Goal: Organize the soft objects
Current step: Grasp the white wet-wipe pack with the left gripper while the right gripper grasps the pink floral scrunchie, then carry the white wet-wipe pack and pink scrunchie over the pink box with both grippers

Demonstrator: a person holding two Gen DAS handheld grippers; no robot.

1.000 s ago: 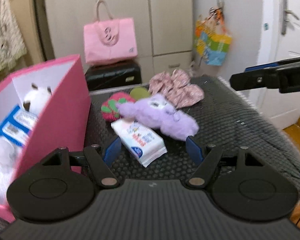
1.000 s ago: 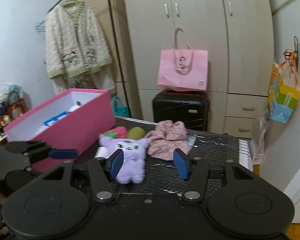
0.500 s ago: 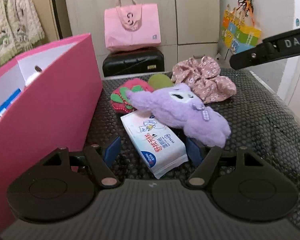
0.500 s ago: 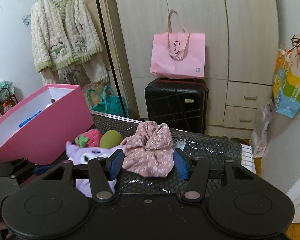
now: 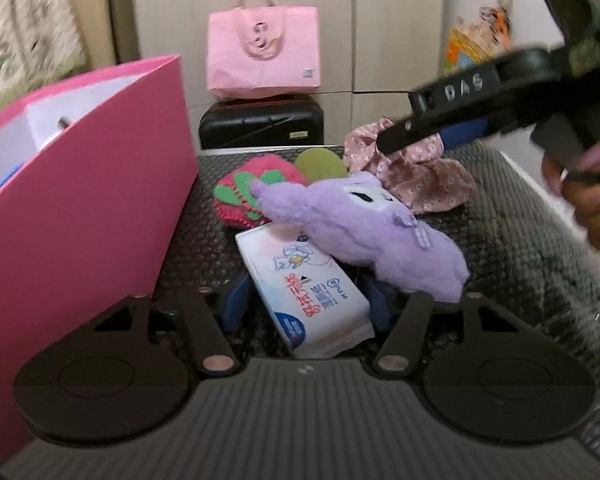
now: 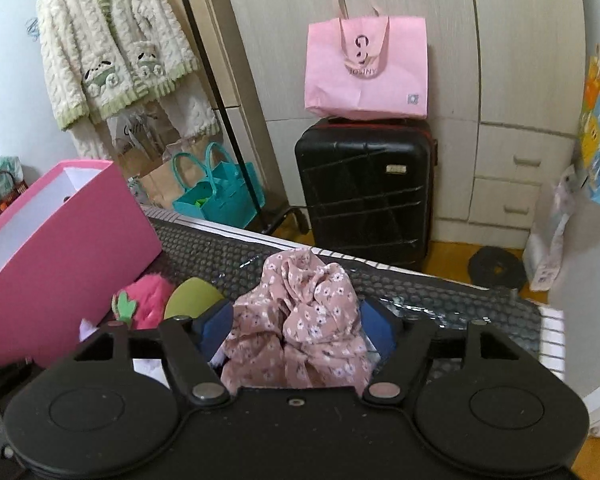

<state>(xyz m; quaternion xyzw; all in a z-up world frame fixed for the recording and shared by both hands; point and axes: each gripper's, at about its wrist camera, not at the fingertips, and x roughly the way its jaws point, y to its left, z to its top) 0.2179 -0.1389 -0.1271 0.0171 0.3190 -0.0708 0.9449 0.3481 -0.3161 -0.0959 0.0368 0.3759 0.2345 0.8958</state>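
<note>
Blue-padded left gripper (image 5: 306,306) is spread wide astride the near end of the wipes pack (image 5: 304,284), not clamped. Right gripper (image 6: 296,330) is likewise spread around the floral cloth (image 6: 300,320) at the mat's far edge (image 6: 440,284). Purple plush (image 5: 364,232) overlaps the pack; pink box (image 5: 80,200) stands on the left edge.

We read this as home bedroom: beige wardrobe doors (image 6: 380,20) at 12 o'clock, black hard-shell suitcase (image 6: 364,192) under pink paper tote bag (image 6: 366,68), cream knitted cardigan (image 6: 112,40) hanging at 10 o'clock.
</note>
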